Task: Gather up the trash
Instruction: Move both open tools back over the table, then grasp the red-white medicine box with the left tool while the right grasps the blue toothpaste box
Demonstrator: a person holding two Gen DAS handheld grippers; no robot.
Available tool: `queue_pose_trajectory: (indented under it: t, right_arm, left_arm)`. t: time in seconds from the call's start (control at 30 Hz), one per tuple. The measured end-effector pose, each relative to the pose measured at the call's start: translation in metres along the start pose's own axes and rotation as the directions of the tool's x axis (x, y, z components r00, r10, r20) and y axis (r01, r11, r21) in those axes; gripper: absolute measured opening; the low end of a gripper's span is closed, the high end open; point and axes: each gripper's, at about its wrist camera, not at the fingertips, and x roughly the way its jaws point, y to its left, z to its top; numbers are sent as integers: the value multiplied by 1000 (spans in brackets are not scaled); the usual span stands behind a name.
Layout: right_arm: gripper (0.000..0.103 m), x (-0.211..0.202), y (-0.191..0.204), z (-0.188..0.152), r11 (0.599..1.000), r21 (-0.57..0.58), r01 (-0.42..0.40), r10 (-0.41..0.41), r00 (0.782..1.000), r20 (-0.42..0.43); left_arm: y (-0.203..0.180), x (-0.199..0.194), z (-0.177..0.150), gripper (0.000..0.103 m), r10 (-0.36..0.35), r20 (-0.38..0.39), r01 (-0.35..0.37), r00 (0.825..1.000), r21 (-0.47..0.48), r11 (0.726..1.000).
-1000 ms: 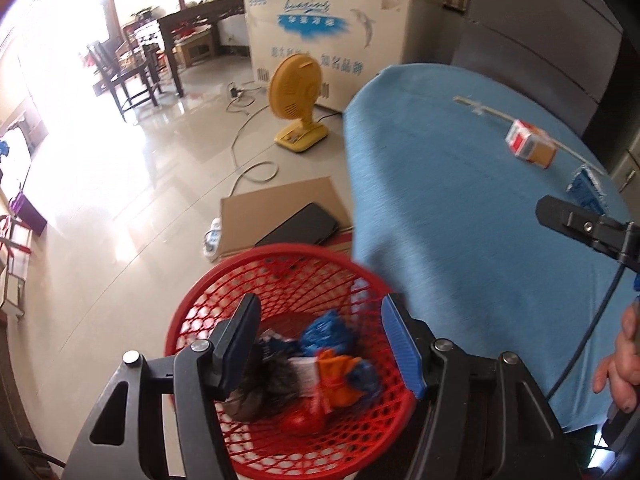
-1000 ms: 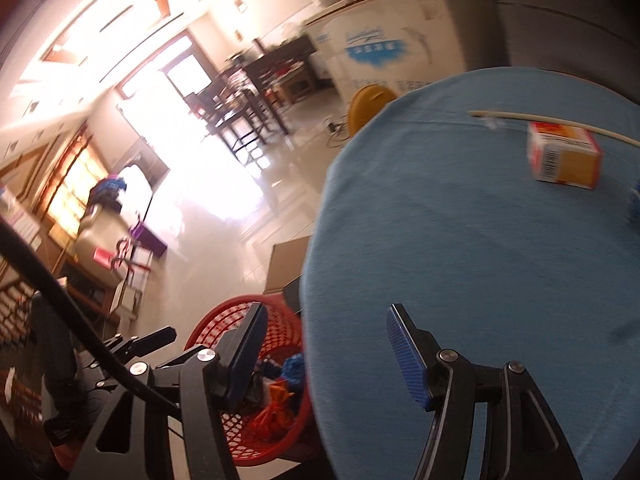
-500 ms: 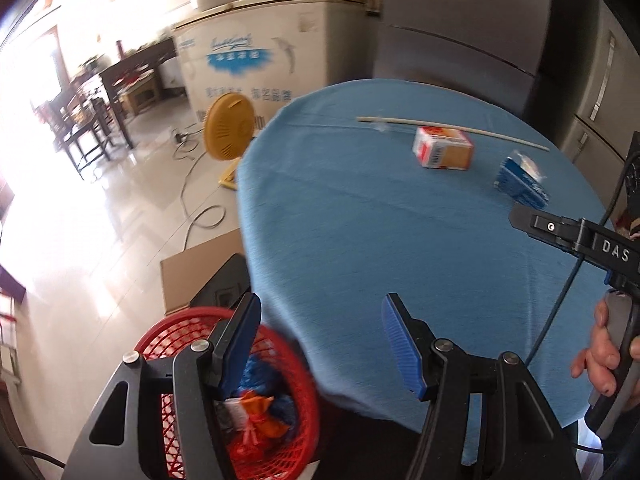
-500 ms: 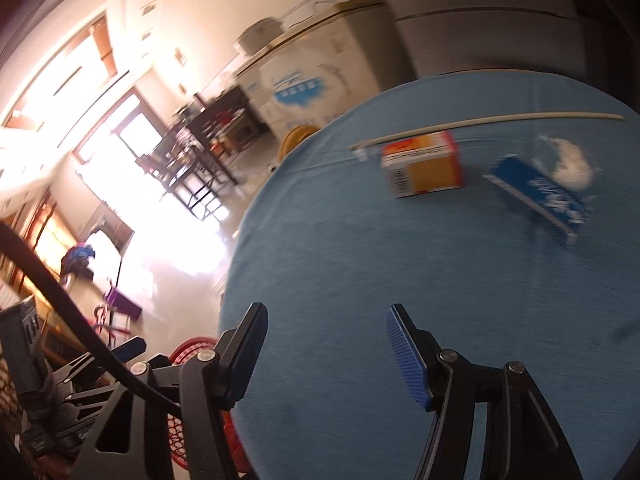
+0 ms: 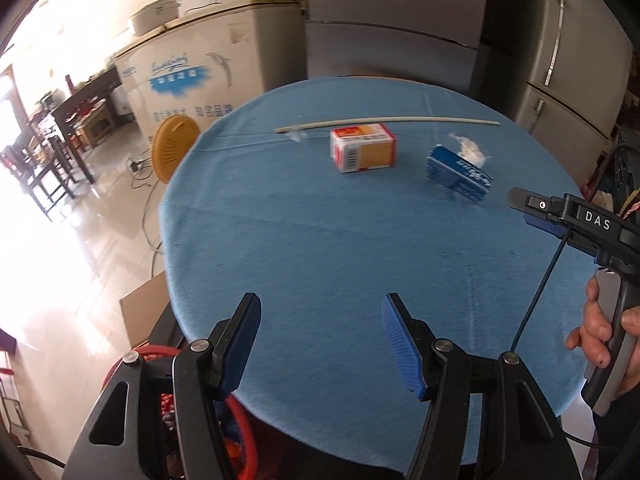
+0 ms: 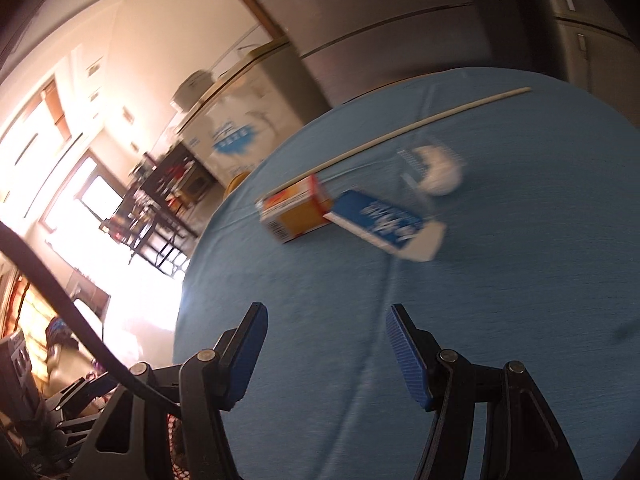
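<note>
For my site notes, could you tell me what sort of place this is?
Probably a home's dining and kitchen area: a round table under a blue cloth, a white chest freezer, a grey double-door refrigerator and dark wooden dining chairs.

On the table (image 5: 304,240), a carton (image 5: 363,149) lies left of a packet (image 5: 459,172), a stick (image 5: 384,122) behind.

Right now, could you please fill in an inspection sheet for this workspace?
Surface: round table under a blue cloth, bare at the near side.
Job's things: orange-and-white carton, blue packet with white wad, red basket beside the table.
Clutter: long pale stick.
Grippers: left gripper and right gripper open, empty.
Cables: black cable hanging from the right gripper.
Surroundings: chest freezer, yellow fan.
</note>
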Motion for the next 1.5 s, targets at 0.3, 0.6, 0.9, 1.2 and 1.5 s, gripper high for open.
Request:
queue_pose_trajectory:
  t: [0.3,0.6,0.9,1.2,1.5]
  right_arm:
    - [66,-11,-49,13,992,105,63,-66,998,24]
    - [66,12,-47,45,998,58,39,-38,999,-2]
    - [66,49,-14,67,956,-256,142,-158,987,-43]
    - [66,82,-2,68,892,-439,111,-179,977,-116]
    - [64,103,-2,68,864,-487,129,-209,971,-114]
  left_arm:
    - [-23,26,15,64,-52,-53,54,997,41,998]
    - [-14,58,54,64,-1,-45,5,999,94,996]
    - [0,116,123,64,-43,-57,52,997,170,984]
    - [-20,149,169,64,-173,-94,197,980,440,876]
    - [-41,182,190,64,-265,-175,317,948,536,782]
